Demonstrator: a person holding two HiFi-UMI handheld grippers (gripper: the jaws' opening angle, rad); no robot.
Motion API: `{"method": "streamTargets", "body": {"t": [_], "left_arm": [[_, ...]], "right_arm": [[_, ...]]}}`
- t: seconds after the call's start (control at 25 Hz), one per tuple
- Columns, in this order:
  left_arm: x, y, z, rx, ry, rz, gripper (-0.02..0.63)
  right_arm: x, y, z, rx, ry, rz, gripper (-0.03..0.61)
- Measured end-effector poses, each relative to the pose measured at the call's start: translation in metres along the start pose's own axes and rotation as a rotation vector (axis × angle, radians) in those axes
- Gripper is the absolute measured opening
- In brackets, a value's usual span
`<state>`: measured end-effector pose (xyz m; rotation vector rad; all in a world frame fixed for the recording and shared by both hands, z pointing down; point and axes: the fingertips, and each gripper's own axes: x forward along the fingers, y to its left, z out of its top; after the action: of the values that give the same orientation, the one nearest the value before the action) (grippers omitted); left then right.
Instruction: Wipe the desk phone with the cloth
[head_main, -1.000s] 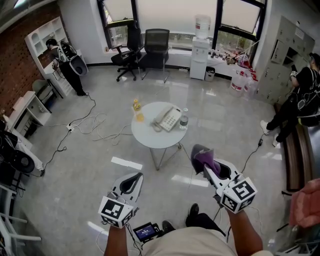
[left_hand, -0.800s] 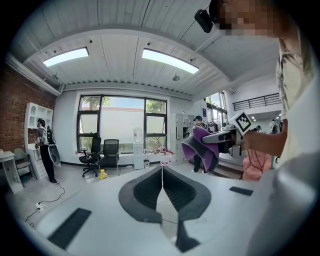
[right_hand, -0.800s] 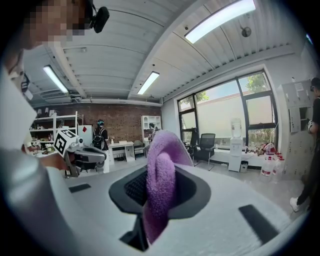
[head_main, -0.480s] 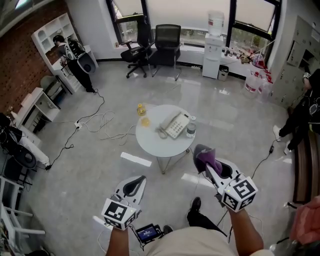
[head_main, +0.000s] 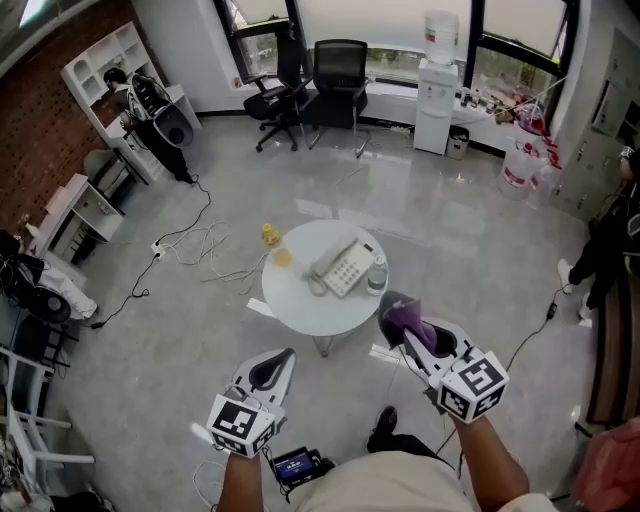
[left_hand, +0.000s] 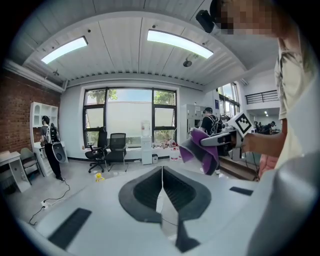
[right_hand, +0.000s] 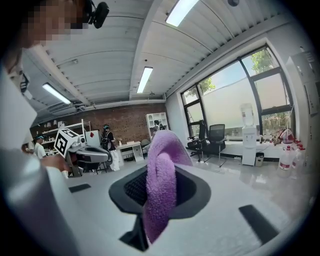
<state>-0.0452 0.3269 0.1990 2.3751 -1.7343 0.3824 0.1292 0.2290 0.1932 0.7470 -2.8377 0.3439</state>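
The right gripper's (head_main: 398, 312) tips were buried in the fleecy purple cloth (head_main: 410, 322) clamped between its jaws. The left gripper (head_main: 283, 356) was closed and empty. Beyond both and apart from them, the white desk phone (head_main: 342, 267) lay angled on the round table (head_main: 300, 305), its keys too small to read.

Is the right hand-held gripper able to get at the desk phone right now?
Probably yes. The right hand-held gripper, shut on the purple cloth, is near the round table's edge, and the desk phone lies uncovered; only the water bottle beside it crowds that side.
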Motion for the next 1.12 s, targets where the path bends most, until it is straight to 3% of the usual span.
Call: {"method": "streamTargets", "body": {"t": [0.64,1.0,1.12], "left_arm": [[0.101,0.027,0.014,0.016,0.065,0.022,0.009],[0.171,0.083,-0.008,0.060,0.086,-0.062,0.009],[0.201,0.103,-0.021,0.111,0.099,-0.106,0.009]], "right_arm": [[0.048,-0.071,0.003,0.024,0.028,0.063,0.063],[0.108,-0.085,-0.013,0.020,0.064,0.013,0.063],[0.131,-0.093,-0.019,0.032,0.068,-0.030,0.064]]}}
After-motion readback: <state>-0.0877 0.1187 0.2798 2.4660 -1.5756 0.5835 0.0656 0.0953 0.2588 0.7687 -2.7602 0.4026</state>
